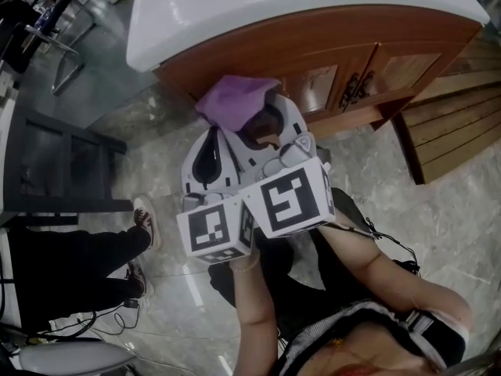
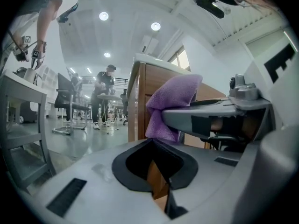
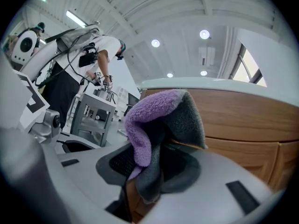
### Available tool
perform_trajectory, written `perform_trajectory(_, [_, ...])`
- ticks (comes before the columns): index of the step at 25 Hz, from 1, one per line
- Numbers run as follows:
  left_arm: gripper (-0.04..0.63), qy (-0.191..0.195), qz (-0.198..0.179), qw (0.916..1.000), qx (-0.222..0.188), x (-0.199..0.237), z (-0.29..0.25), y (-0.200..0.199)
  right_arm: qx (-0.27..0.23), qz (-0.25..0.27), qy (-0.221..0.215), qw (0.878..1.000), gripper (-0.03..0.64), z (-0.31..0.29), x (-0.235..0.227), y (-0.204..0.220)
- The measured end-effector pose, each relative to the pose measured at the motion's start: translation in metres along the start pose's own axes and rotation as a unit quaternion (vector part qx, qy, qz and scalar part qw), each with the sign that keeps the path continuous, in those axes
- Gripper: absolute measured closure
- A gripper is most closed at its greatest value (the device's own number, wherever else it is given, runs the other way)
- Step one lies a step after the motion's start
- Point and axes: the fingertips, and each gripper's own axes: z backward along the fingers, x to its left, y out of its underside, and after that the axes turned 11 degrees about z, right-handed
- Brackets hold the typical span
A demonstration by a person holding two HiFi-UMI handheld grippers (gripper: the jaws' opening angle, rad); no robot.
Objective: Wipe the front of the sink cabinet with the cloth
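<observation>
right gripper (image 3: 148, 169) clamps purple cloth (image 3: 152, 118) beside closed sink cabinet (image 3: 245, 120)

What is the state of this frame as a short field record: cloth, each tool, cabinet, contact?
cloth: purple and grey, bunched, held near the cabinet's corner
right tool: jaws shut on the cloth
left tool: jaws together, nothing between them, beside the right tool
cabinet: brown wooden front under a white top, doors closed
contact: cannot tell whether the cloth touches the wood
</observation>
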Motion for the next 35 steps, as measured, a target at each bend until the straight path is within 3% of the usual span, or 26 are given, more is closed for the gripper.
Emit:
perform_trajectory(5, [0.595,0.002,0.0,1.0,0.003,-0.008,-0.006,-0.003,0.01,-0.001,0.01,1.0,0.436,0.008,-0.012,0.009])
perform_trajectory(16, [0.595,0.066,-0.02,0.9976,0.008,-0.039,-0.019,0.009,0.038,0.003,0.046,0.998,0.436,0.028,-0.045,0.032])
perform_trajectory(35, [0.595,0.126,-0.033,0.991,0.03,-0.083,-0.041,0.027,0.084,-0.012,0.091,0.992,0.436,0.063,-0.101,0.073])
